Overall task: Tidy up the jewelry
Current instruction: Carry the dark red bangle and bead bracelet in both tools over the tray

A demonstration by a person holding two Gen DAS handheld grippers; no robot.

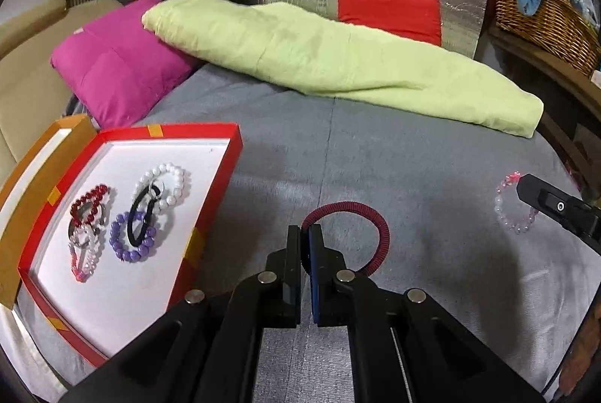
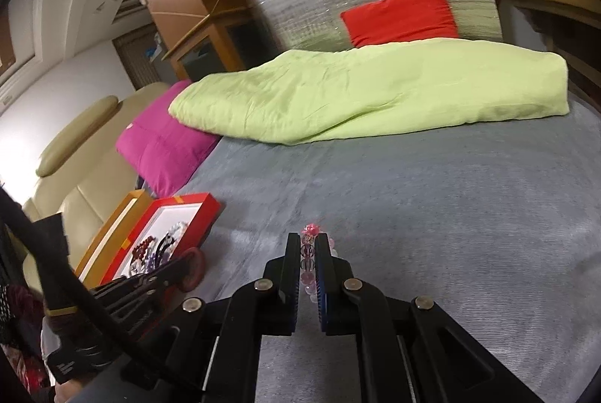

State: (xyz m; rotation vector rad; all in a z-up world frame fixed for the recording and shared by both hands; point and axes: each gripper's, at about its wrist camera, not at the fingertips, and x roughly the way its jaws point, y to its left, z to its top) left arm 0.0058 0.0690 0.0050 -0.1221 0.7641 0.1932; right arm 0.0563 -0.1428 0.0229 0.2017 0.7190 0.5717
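My left gripper [image 1: 305,234] is shut on a dark red coiled hair tie [image 1: 375,226] that lies on the grey bed cover. A red-rimmed white tray [image 1: 221,185] at the left holds several bracelets: white beads [image 1: 176,173], purple beads [image 1: 124,249], red beads [image 1: 90,200], and a black hair tie [image 1: 137,218]. My right gripper [image 2: 308,241] is shut on a pink and clear bead bracelet [image 2: 308,252]; that bracelet also shows in the left wrist view [image 1: 507,211] at the right. The tray shows in the right wrist view [image 2: 210,211] at the left.
A light green folded blanket [image 1: 338,64] and a magenta pillow [image 1: 116,72] lie at the back of the bed. A red cushion [image 1: 390,12] leans on a silver foil panel. A wicker basket [image 1: 541,23] stands at the right. An orange box lid [image 1: 22,192] sits left of the tray.
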